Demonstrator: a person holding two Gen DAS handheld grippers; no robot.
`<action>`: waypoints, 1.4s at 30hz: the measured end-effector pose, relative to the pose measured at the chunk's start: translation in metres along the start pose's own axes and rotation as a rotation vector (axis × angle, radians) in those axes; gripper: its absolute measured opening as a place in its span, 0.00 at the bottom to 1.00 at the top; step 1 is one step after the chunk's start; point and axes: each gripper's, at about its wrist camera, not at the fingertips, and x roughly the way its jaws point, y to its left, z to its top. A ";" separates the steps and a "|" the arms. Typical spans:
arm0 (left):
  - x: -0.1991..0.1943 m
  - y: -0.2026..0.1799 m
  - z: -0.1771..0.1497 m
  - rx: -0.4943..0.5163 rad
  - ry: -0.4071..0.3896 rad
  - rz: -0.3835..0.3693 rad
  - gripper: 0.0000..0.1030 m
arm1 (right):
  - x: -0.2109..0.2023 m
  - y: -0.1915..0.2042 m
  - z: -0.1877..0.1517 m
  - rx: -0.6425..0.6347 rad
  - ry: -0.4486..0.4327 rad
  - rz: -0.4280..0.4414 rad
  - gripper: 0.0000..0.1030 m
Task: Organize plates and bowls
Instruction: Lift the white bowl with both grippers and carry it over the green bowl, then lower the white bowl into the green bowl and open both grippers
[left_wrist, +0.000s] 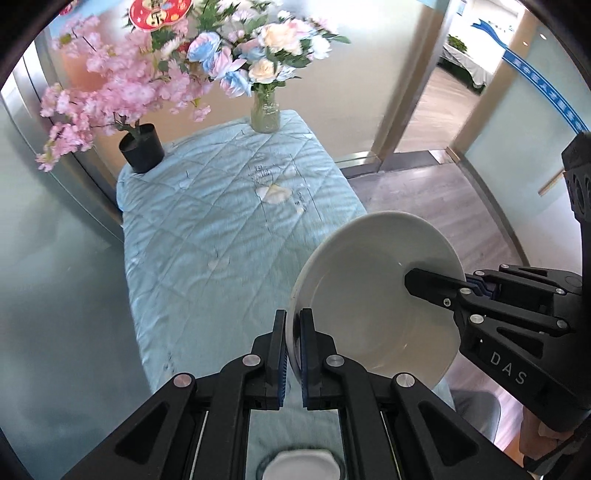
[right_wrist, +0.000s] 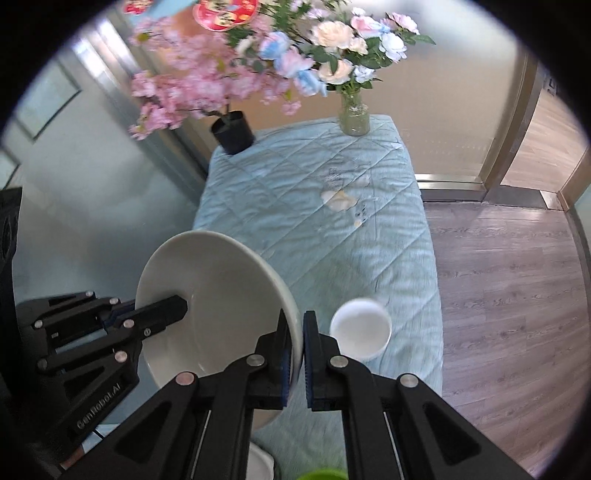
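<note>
A large white bowl (left_wrist: 369, 295) hangs tilted in the air above the blue-covered table (left_wrist: 207, 229), held from both sides. My left gripper (left_wrist: 293, 332) is shut on its near rim, one pad inside and one outside. My right gripper (left_wrist: 413, 282) is shut on the opposite rim, with one finger lying inside the bowl. The right wrist view shows the same bowl (right_wrist: 214, 288) with my right gripper (right_wrist: 295, 332) shut on its edge and my left gripper (right_wrist: 181, 306) clamped on the far side. A small white bowl (right_wrist: 360, 328) stands on the cloth below.
A black pot with pink blossoms (left_wrist: 142, 147) and a glass vase of flowers (left_wrist: 265, 114) stand at the table's far end. Another white dish (left_wrist: 303, 465) shows at the bottom edge, and something green (right_wrist: 325, 474) beside it. Wood floor (right_wrist: 509, 295) lies to the right.
</note>
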 end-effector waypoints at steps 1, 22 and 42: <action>-0.006 -0.005 -0.011 0.007 0.006 -0.004 0.02 | -0.006 0.002 -0.010 0.001 0.001 0.009 0.05; 0.025 -0.113 -0.246 0.014 0.182 -0.093 0.02 | -0.004 -0.033 -0.222 0.089 0.151 -0.007 0.05; 0.154 -0.121 -0.299 -0.038 0.349 -0.179 0.02 | 0.078 -0.079 -0.303 0.230 0.318 -0.052 0.05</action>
